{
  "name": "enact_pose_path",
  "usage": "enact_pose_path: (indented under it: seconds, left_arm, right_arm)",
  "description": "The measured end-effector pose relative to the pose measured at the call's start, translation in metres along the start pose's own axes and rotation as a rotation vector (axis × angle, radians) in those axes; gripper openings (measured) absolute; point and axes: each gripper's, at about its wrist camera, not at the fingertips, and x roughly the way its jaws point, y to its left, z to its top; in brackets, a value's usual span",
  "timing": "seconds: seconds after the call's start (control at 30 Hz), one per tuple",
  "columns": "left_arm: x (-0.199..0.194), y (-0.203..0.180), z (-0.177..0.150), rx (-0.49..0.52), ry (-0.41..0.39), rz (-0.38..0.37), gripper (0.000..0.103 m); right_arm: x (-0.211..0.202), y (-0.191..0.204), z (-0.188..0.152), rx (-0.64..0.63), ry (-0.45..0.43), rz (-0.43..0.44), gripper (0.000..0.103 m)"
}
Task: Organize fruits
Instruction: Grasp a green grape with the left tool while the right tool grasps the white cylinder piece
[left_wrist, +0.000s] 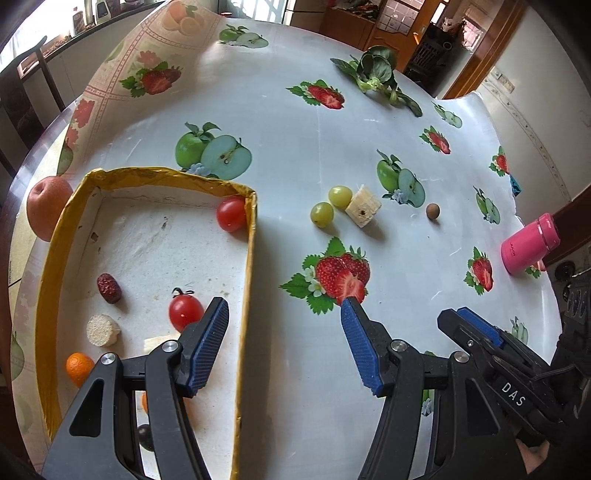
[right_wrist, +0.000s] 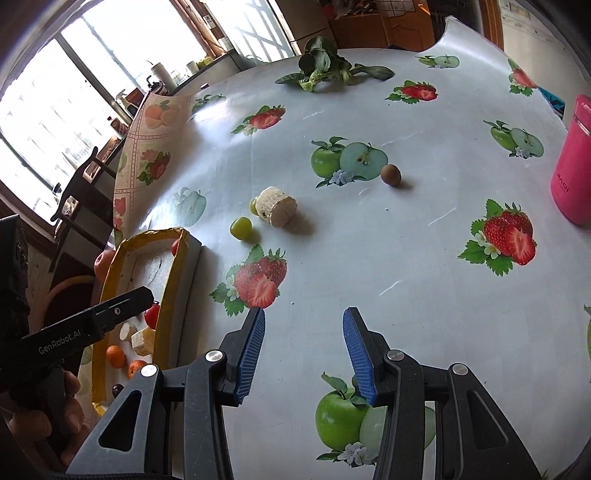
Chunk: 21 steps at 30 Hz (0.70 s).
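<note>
Table (left_wrist: 295, 155) wore a fruit-print cloth; the yellow-rimmed tray (left_wrist: 66, 236) sat at its 9 o'clock edge in the left wrist view, with an apple (left_wrist: 48, 206) just outside the tray's far-left wall. Pink flask (left_wrist: 528, 243) stood at 3 o'clock, leafy greens (left_wrist: 376, 74) at 12. Left gripper (left_wrist: 284, 306) hung over the tray's right wall, jaws wide apart, nothing between them. Right gripper (right_wrist: 303, 317) was over bare cloth, jaws moderately apart, also empty. Inside the tray: two cherry tomatoes (left_wrist: 231, 213), a red date (left_wrist: 109, 288), a round pale slice (left_wrist: 102, 329), a small orange (left_wrist: 78, 367). Loose on the cloth, near centre: a pale fruit chunk (left_wrist: 363, 210) touching one of two green grapes (left_wrist: 340, 195), the other grape (left_wrist: 321, 213) just beside it; a small brown longan-like fruit (left_wrist: 432, 211) well apart at their 3 o'clock.
</note>
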Motion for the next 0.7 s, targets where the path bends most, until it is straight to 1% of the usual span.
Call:
enact_pose_path:
  seconds: [0.13,0.3,0.43,0.63,0.67,0.7]
  left_arm:
    - [0.010,-0.015,0.000,0.025,0.019,-0.010,0.062]
    - [0.023,-0.023,0.001,0.042,0.042,-0.020,0.062]
    - [0.036,-0.027,0.005,0.039,0.063,-0.024,0.062]
    - [0.057,-0.033,0.018,0.026,0.082,-0.014,0.062]
    - [0.060,-0.034,0.022,0.024,0.083,-0.015,0.062]
    - [0.064,-0.036,0.026,0.023,0.085,-0.014,0.062]
  right_arm:
    - [0.012,0.001,0.014,-0.037,-0.002,0.013,0.047]
    - [0.038,0.017,0.046,-0.115,0.001,0.038,0.048]
    - [0.065,0.029,0.071,-0.172,0.026,0.050,0.055]
    - [0.111,0.031,0.092,-0.195,0.078,0.044,0.055]
    - [0.116,0.029,0.093,-0.195,0.080,0.054,0.054]
    - [0.119,0.026,0.094,-0.190,0.086,0.068,0.048]
